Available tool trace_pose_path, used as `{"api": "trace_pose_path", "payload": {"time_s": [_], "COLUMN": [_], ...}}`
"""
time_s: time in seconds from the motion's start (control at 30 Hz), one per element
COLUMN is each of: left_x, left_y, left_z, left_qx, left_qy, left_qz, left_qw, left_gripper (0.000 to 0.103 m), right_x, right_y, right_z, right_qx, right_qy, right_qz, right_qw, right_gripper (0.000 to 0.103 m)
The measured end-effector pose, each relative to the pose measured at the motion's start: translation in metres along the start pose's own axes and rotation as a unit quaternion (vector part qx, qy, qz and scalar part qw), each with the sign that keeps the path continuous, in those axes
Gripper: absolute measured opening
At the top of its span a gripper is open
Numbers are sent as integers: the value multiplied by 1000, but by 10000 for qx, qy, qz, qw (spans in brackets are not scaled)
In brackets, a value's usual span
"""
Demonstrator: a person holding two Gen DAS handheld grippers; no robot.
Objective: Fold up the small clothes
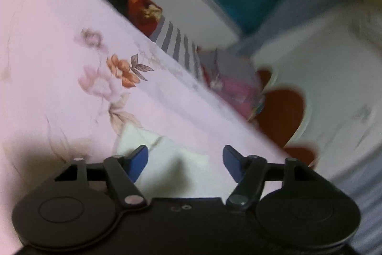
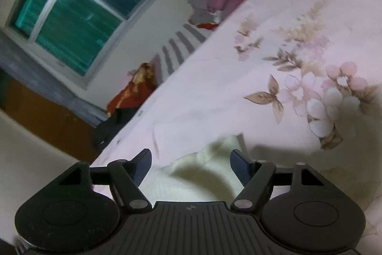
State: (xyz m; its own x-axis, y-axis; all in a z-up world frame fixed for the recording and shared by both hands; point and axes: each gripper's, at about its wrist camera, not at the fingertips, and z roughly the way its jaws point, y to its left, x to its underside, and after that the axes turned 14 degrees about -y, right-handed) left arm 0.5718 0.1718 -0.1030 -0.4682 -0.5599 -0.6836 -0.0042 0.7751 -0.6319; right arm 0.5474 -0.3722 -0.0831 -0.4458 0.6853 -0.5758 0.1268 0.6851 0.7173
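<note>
Both claws, left point(image 1: 185, 160) and right point(image 2: 191, 164), are spread wide with our small cream-white cloth garment point(image 2: 203, 173) lying right between and under the fingertips on the pink floral bed sheet point(image 2: 286, 63).

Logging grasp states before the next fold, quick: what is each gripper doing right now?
Left gripper: open, holding nothing, over the white garment.
Right gripper: open, holding nothing, over the pale garment.
</note>
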Motion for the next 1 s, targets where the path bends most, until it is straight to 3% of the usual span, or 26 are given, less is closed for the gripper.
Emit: {"api": "trace_pose_path", "payload": {"time_s": [0.03,0.07,0.13,0.23,0.27,0.33,0.37,0.4,0.53,0.6,0.67,0.7,0.73,0.77,0.8,0.83,0.9,1.0], "left_x": [1,3,8,19,21,18,15,13,18,20,17,15,16,19,24,30,49,81], "left_y": [-7,-11,-18,-26,-26,-21,-17,-15,-11,-9,-14,-23,-33,-46,-60,-69,-94,-122], "left_z": [4,12,24,38,39,39,36,32,27,31,33,29,22,12,3,1,12,32], "left_qx": [-83,-139,-210,-420,-467,-474,-453,-432,-569,-610,-656,-809,-892,-835,-613,-339,251,567], "left_qy": [161,327,596,879,858,808,731,639,497,496,583,574,418,171,-50,-52,357,718], "left_qz": [426,758,1273,1986,2080,1985,1855,1776,1859,1803,1836,2027,2310,2603,2748,2733,2853,3287], "left_qw": [9989,9965,9898,9752,9732,9756,9789,9811,9797,9805,9791,9742,9680,9618,9595,9613,9575,9400], "left_gripper": [57,50,44,30,19,6,5,5,5,6,20,27,42,61,70,75,74,74], "right_x": [3,8,19,39,44,59,62,63,61,60,63,61,58,58,57,59,71,114], "right_y": [6,11,19,31,32,41,44,45,47,49,40,42,48,56,63,71,86,115], "right_z": [-3,-4,2,14,18,22,22,22,15,21,33,33,31,22,12,3,4,23], "right_qx": [-4,-4,39,307,382,492,517,490,389,516,724,773,874,1014,1007,749,232,-447], "right_qy": [27,127,421,635,691,700,706,706,459,509,541,535,436,184,-91,-283,43,600], "right_qz": [-335,-722,-1245,-1914,-2100,-2496,-2664,-2729,-2911,-3000,-2937,-2872,-2902,-3043,-3153,-3159,-3044,-3431], "right_qw": [9994,9973,9913,9790,9745,9646,9599,9582,9548,9512,9516,9533,9520,9470,9436,9454,9523,9363], "right_gripper": [69,60,46,42,42,23,10,6,5,5,6,10,18,37,45,45,45,45]}}
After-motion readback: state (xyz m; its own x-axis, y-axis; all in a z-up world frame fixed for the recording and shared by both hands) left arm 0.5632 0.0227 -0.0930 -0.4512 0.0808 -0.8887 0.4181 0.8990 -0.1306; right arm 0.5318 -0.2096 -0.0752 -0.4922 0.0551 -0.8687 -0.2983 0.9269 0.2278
